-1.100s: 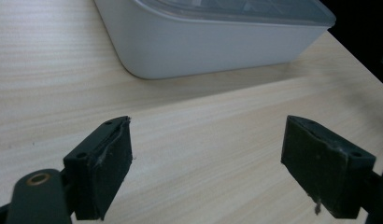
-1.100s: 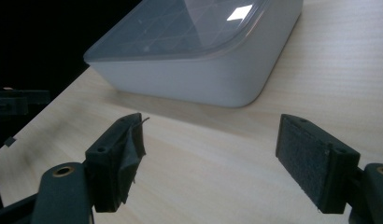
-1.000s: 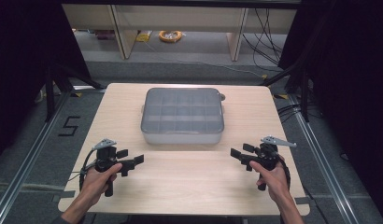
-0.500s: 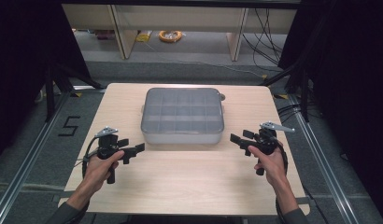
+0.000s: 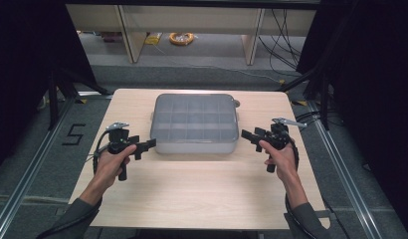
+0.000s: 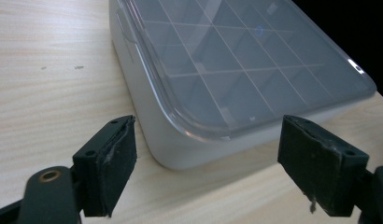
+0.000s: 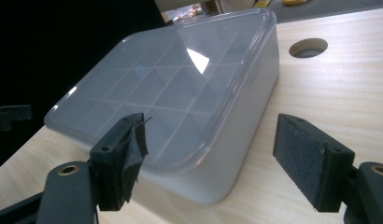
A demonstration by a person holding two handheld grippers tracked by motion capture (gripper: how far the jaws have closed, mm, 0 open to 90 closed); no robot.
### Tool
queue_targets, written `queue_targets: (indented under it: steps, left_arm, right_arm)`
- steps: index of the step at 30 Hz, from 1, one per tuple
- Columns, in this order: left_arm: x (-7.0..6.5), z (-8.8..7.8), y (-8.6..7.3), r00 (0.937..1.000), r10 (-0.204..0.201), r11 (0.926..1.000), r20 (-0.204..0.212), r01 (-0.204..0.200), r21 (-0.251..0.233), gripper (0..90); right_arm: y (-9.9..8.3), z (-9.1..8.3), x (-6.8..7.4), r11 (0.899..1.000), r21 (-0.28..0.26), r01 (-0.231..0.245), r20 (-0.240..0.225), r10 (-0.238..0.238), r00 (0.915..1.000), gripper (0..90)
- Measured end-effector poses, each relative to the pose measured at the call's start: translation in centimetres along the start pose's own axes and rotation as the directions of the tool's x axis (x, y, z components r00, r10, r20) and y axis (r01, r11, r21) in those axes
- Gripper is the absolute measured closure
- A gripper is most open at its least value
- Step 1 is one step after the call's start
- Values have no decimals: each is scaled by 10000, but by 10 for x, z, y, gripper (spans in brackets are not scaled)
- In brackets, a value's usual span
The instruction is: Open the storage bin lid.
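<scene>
Your left gripper (image 5: 142, 146) and right gripper (image 5: 252, 135), both wide open and empty, flank the lidded box (image 5: 194, 124) at its short ends.

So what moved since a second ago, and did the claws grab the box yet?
Both moved forward and inward: the left gripper and the right gripper now sit close beside the lidded box's near corners. Nothing is grabbed; both sets of jaws are open. The box hasn't moved on the table, and its lid is still on.
</scene>
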State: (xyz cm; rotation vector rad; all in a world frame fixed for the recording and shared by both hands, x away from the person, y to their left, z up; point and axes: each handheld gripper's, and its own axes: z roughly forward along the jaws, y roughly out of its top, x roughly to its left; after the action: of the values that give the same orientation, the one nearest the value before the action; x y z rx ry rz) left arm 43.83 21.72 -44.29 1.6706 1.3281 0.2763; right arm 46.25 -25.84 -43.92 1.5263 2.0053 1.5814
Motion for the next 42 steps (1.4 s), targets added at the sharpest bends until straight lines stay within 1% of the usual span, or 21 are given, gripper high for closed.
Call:
queue_targets:
  steps: [1,5,6,10,11,13,14,15,16,17,19,24,25,27,31,32,34,36,38,39,42]
  left_arm:
    - [1,3,3,10000,-55,10000,-24,55,9,190]
    - [5,14,15,9997,-250,9996,-77,249,-92,190]
    - [6,17,18,9995,-299,9995,-93,298,-65,190]
    - [11,30,26,9984,-535,9985,-176,536,73,187]
    - [11,33,28,9983,-540,9984,-205,543,147,188]
    - [12,38,29,9980,-599,9981,-181,601,128,191]
    - [13,43,31,9968,-780,9968,-146,783,159,190]
    - [14,47,32,9969,-767,9968,-149,770,223,190]
    - [15,49,34,9968,-761,9967,-227,767,283,191]
    - [16,51,35,9965,-780,9965,-296,788,267,191]
    - [19,55,38,9955,-890,9957,-318,898,242,195]
    - [29,65,42,9928,-1063,9933,-559,1086,390,207]
    - [29,67,42,9919,-1145,9924,-544,1167,392,208]
    - [30,69,43,9929,-1035,9931,-587,1064,501,213]
    - [27,75,44,9934,-1002,9932,-554,1031,531,224]
    - [27,75,45,9937,-942,9927,-600,983,698,224]
    - [26,79,45,9924,-1080,9921,-594,1114,574,224]
    - [27,82,46,9920,-1106,9911,-612,1147,681,224]
    - [28,85,47,9918,-1095,9906,-665,1144,747,228]
    - [28,87,47,9916,-1116,9906,-650,1163,720,229]
    - [27,90,49,9922,-1104,9911,-586,1143,675,261]
  right_arm:
    - [2,3,-4,9992,-90,379,119,-378,9992,267]
    - [10,13,-2,9997,66,-220,-73,220,9997,273]
    - [12,16,-6,9999,29,133,4,-133,9999,273]
    - [17,28,-9,9992,143,-378,59,377,9993,274]
    - [19,31,-13,9998,96,-156,22,155,9999,274]
    - [20,39,-18,9997,43,-256,126,256,9996,277]
    - [21,41,-15,9959,217,-873,142,870,9961,287]
    - [21,45,-21,9994,33,-346,232,345,9991,293]
    - [21,46,-17,9941,270,-1052,175,1048,9943,295]
    - [22,50,-24,9988,18,-497,186,496,9986,304]
    - [24,54,-25,9966,84,-814,185,812,9965,329]
    - [27,66,-25,9975,196,-677,261,672,9974,334]
    - [28,67,-22,9944,344,-996,262,988,9948,341]
    - [28,73,-23,9963,473,-717,389,699,9968,344]
    - [28,81,-20,9865,745,-1455,379,1430,9890,358]
    - [27,84,-24,9931,612,-1000,408,976,9944,359]
    - [26,86,-22,9876,721,-1394,354,1372,9899,363]
    - [26,90,-25,9915,623,-1146,259,1131,9932,370]
    - [26,90,-22,9863,684,-1504,260,1489,9885,378]
    - [26,91,-26,9928,539,-1066,167,1058,9942,383]
    - [27,91,-22,9863,625,-1525,192,1516,9883,381]
